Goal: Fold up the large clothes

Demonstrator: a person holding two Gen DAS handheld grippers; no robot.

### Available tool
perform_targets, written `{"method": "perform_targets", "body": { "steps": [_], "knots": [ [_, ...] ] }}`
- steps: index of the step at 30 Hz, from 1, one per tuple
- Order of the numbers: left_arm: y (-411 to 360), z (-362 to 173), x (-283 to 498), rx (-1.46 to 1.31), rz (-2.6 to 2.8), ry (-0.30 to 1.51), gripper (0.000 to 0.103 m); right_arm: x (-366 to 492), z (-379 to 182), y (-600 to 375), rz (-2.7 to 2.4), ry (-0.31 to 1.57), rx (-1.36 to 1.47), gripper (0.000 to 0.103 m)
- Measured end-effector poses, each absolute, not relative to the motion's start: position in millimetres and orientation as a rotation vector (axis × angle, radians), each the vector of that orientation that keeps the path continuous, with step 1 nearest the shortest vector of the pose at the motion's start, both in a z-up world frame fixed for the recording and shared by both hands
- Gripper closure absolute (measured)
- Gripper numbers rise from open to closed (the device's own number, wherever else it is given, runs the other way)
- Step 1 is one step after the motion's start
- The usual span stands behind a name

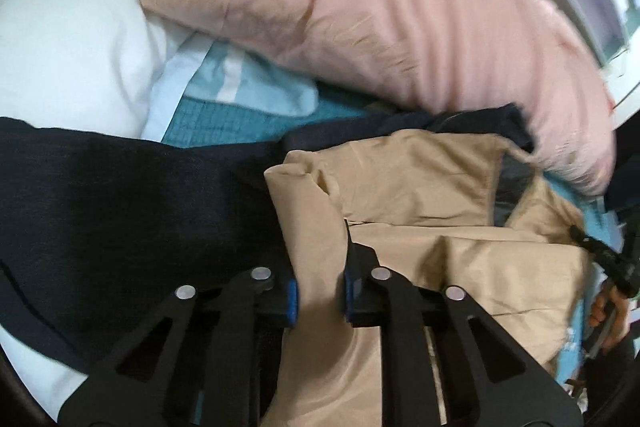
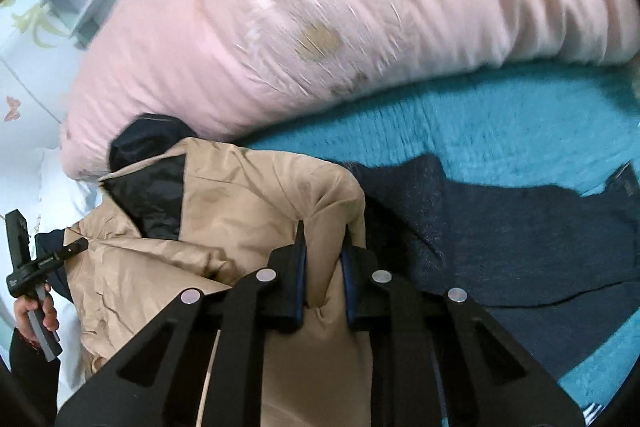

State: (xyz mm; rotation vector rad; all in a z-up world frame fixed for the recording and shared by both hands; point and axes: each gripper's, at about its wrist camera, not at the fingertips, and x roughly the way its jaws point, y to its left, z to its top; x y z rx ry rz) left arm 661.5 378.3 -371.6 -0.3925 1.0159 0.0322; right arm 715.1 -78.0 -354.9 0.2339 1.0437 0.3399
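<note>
On the teal bedspread (image 2: 500,131), in front of the pink duvet (image 1: 400,7) and over a dark navy garment (image 2: 500,239), lies the tan jacket (image 1: 420,187), rumpled, its dark lining showing at the far collar. The left gripper (image 1: 320,267) is clenched on a fold at the jacket's left near edge, and the right gripper (image 2: 324,259) pinches a raised ridge at its right near edge, with cloth bunched between the pads of both. The shell looks thin, light, limp and rather slick, so I judge it will sag and may slide from a shallow pinch; deeper holds at the seams or shoulders would serve better.
</note>
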Motion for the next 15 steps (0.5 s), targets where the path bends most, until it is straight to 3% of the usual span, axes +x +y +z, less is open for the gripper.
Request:
{"method": "perform_targets", "body": {
  "steps": [15],
  "knots": [
    [339, -287, 555, -0.369, -0.015, 0.844, 0.089, 605, -267, -94, 0.382, 0.849, 0.236, 0.090]
  ]
}}
